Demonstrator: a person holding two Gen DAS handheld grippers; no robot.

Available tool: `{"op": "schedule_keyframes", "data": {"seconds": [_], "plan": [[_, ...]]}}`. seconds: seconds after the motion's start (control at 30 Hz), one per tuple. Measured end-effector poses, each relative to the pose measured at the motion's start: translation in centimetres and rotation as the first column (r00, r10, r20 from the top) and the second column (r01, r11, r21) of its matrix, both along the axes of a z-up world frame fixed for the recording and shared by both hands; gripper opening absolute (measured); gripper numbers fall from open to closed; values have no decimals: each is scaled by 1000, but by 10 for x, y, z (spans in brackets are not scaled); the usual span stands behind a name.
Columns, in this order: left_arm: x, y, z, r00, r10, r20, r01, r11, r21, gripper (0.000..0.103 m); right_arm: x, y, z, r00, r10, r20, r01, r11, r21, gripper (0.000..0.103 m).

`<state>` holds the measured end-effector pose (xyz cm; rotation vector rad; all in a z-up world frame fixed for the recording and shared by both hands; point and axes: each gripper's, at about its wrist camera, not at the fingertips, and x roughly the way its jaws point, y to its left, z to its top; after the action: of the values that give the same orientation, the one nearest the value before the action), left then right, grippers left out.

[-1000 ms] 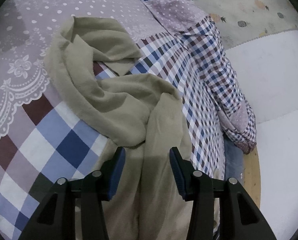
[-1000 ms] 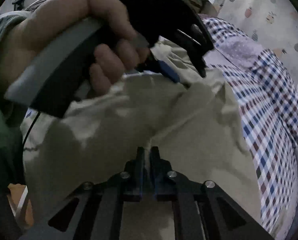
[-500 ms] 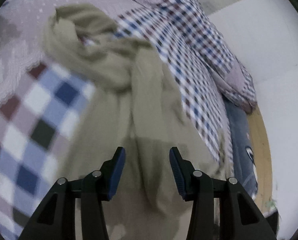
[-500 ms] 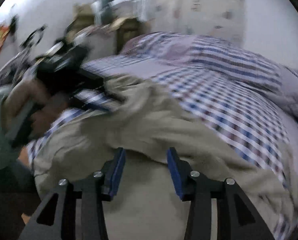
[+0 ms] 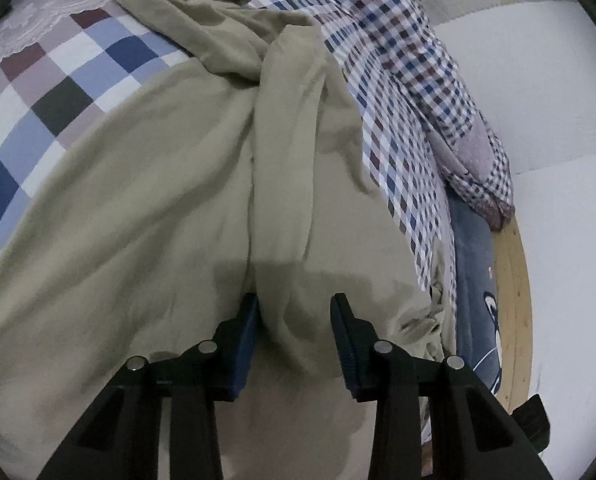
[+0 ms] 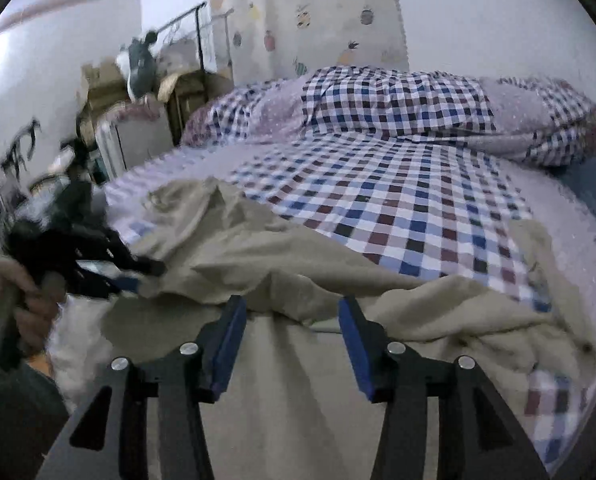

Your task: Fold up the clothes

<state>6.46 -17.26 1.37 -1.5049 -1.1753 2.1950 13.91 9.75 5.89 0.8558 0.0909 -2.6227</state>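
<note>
Bed (image 6: pixel 417 208) fills most of both views: soft cotton cover w/ blue, maroon, white checks, big squares at left of the left wrist view, small squares toward upper right. Lilac dotted panel w/ white lace trim (image 5: pixel 26 28) at upper left of that view. Checked pillow/duvet bundle (image 6: pixel 393 100) bulges across upper centre of the right wrist view.

Khaki garment (image 5: pixel 170 220), thin, matte, limp cloth, lies rumpled on the cover, spread over centre and lower half of both views. One long fold runs up the middle of the left wrist view to a bunched knot at top centre. Frayed hem edge at lower right.

Wall, white, smooth, right side of left wrist view; pale wood bed rail (image 5: pixel 513 300) curves beside it, blue printed fabric (image 5: pixel 473 288) between rail and cover.

Left gripper (image 5: pixel 294 304): blue-padded jaws apart, straddling the garment's central fold, not clamped. Right gripper (image 6: pixel 292 308): jaws wide apart over a garment ridge, holding nothing. Person's hand (image 6: pixel 14 300) blurred at left edge of the right wrist view.
</note>
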Motion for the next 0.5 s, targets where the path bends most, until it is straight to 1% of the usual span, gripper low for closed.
{"op": "schedule_keyframes", "data": {"seconds": [0.03, 0.07, 0.1, 0.17, 0.23, 0.33, 0.43, 0.5], "plan": [[0, 0, -1, 1000, 7, 6, -7, 1000, -4, 31, -4, -7, -3, 1000, 16, 1, -16, 998, 61, 52], [-1, 0, -2, 1000, 14, 13, -14, 1000, -8, 25, -7, -12, -5, 999, 37, 3, -38, 994, 101, 52], [-2, 0, -2, 1000, 22, 20, -22, 1000, -7, 22, -11, -17, -7, 998, 59, 7, -59, 988, 139, 51], [-5, -3, -5, 999, 33, 29, -34, 999, 14, 7, -21, -25, -12, 994, 104, 27, -108, 976, 191, 51], [-9, -7, -7, 998, 41, 39, -43, 998, 35, 5, -30, -36, -18, 988, 146, 53, -154, 961, 229, 51], [-11, -11, -5, 998, 57, 29, -59, 996, 64, 4, -40, -52, -27, 971, 225, 80, -239, 917, 320, 51], [-17, -10, 8, 998, 59, -22, -57, 996, 66, 4, -49, -51, -27, 946, 294, 140, -324, 891, 319, 51], [-21, -12, 17, 997, 56, -59, -52, 996, 72, 4, -55, -50, -27, 924, 338, 179, -380, 870, 315, 49]]}}
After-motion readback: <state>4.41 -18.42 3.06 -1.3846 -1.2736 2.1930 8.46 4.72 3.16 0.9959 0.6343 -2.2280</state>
